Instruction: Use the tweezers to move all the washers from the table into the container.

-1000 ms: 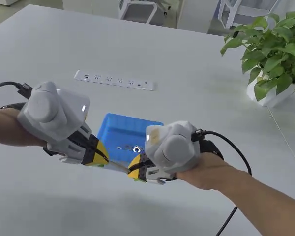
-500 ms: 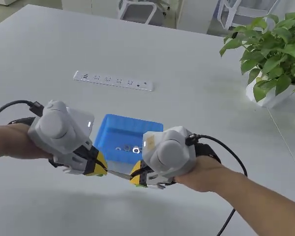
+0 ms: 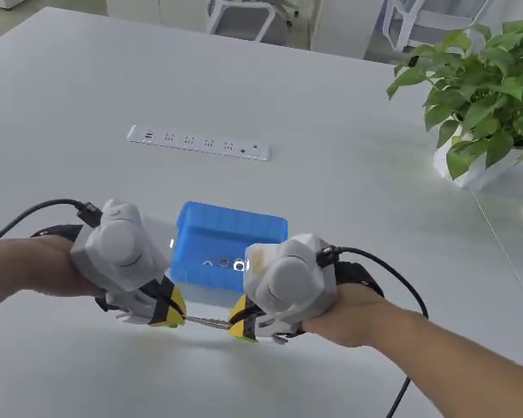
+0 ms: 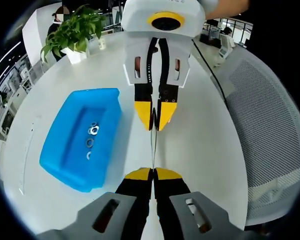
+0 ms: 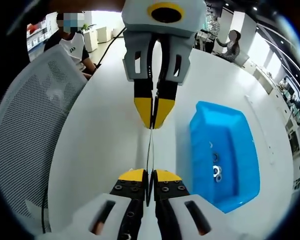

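left gripper view: tweezers [image 4: 153,146] in tool [image 4: 152,173]

A white power strip [image 3: 198,143] lies flat with its sockets facing up. Well apart from it, to the right, a leafy green plant [image 3: 484,78] stands upright in a white pot [image 3: 466,170]. A grey mesh chair [image 4: 270,125] is near. White chairs [image 3: 244,17] stand at the far end.

Thin metal tweezers [image 4: 153,147] level beside blue container [image 4: 65,170] holding several washers [image 4: 93,130].
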`<state>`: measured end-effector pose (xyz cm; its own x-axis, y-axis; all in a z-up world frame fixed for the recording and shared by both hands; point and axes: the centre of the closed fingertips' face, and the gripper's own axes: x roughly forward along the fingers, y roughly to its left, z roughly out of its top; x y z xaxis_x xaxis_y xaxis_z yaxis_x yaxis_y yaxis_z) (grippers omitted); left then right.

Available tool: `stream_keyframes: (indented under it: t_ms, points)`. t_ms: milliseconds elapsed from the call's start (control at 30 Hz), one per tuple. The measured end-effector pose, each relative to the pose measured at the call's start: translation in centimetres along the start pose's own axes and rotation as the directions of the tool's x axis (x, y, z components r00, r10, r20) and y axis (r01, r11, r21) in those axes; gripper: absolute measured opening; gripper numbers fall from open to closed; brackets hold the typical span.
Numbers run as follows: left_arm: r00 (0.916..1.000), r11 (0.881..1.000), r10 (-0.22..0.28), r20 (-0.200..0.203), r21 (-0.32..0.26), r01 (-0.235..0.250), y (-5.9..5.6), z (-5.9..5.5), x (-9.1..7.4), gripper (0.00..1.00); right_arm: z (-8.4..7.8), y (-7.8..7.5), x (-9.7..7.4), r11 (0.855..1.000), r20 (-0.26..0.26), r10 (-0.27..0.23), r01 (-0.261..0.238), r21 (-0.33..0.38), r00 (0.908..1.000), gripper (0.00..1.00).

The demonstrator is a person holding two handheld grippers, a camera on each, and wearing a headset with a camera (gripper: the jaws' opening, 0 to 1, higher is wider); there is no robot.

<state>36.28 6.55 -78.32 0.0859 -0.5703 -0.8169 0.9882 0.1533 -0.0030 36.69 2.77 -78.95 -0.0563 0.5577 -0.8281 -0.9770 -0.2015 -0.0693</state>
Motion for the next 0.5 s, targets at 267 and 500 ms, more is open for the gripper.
stream_keyframes:
  t_ms: [267,500]
  points:
    - [0.9994,1.0,-0.011,-0.033,-0.018,0.01,-0.2,-0.9,0.9,0.05,-0.5,0.4,0.9,1.0,-0.02,0.019,-0.018,0.02,0.9996,0.08]
    - [0.9987,0.999,-0.022,-0.047,-0.032,0.021,-0.4,-1.7,1.3,0.05,-0.5,0.4,1.4,1.0,-0.031,0.03,-0.03,-0.005,0.9991,0.09]
